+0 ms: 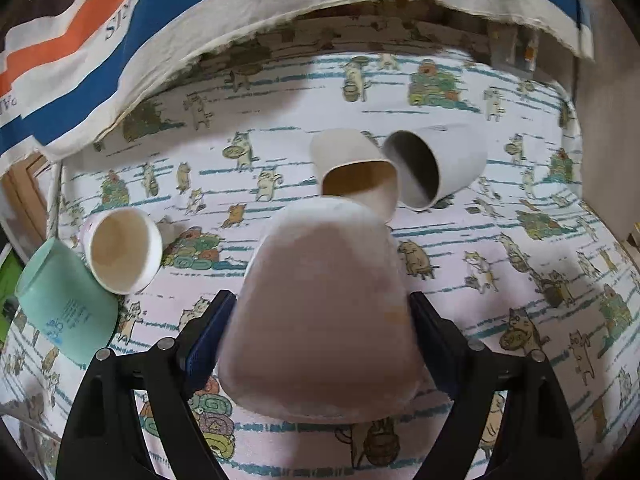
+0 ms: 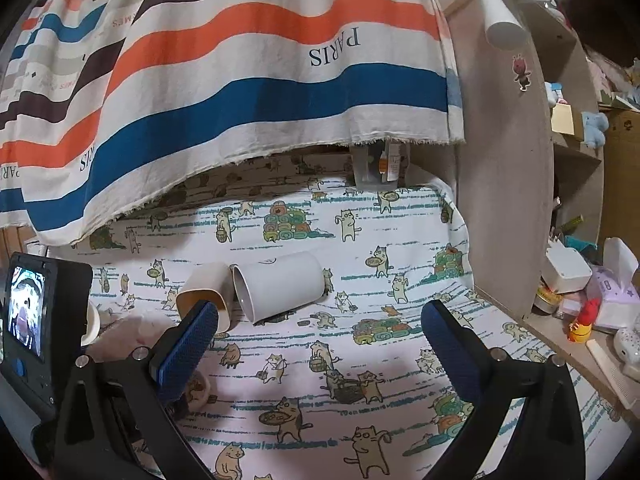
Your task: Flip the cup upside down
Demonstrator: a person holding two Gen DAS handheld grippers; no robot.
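Note:
My left gripper (image 1: 320, 320) is shut on a pale pink cup (image 1: 320, 308), its closed base pointing away from the camera, held over the cat-print cloth (image 1: 480, 280). A beige cup (image 1: 356, 172) and a white mug (image 1: 436, 164) lie on their sides beyond it. A small white cup (image 1: 122, 250) and a mint green cup (image 1: 64, 300) lie at the left. My right gripper (image 2: 320, 344) is open and empty above the cloth (image 2: 360, 400), with the beige cup (image 2: 204, 284) and white mug (image 2: 280, 286) ahead of it. The pink cup (image 2: 124, 340) shows at the left.
A striped cloth (image 2: 240, 80) hangs over the back of the table. A wooden shelf panel (image 2: 504, 160) stands at the right, with small items (image 2: 580, 292) behind it. The left gripper's body with its screen (image 2: 28, 312) is at the left of the right wrist view.

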